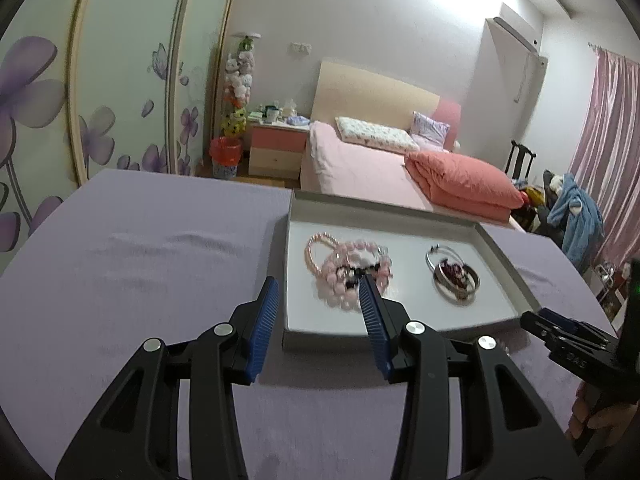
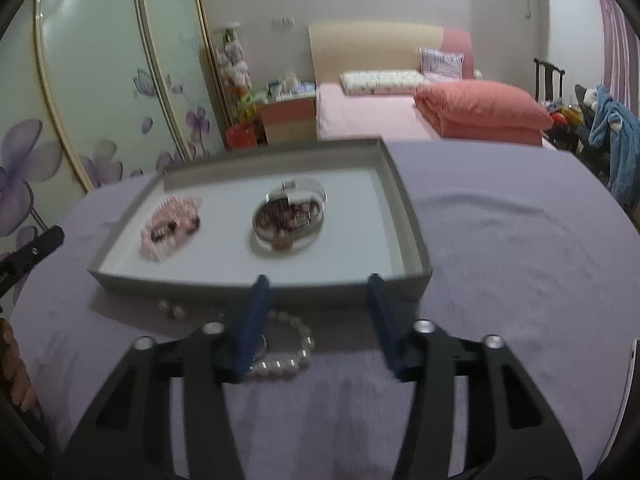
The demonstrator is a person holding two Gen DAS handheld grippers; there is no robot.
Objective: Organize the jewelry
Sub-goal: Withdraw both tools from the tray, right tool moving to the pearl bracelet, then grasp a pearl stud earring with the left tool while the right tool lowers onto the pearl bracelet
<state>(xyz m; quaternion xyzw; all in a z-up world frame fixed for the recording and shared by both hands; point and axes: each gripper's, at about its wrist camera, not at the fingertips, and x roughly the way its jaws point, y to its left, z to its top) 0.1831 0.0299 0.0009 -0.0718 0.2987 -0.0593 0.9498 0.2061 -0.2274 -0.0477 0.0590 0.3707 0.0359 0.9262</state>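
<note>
A shallow grey tray lies on the purple tablecloth. In it are pink bead bracelets on the left and silver bangles around dark red beads on the right. A white pearl bracelet lies on the cloth in front of the tray, with small pearl earrings to its left. My left gripper is open and empty above the tray's front left corner. My right gripper is open and empty above the pearl bracelet; it also shows in the left wrist view.
Behind the table are a pink bed with a folded quilt, a nightstand, a red bin, a flowered wardrobe and a chair with clothes.
</note>
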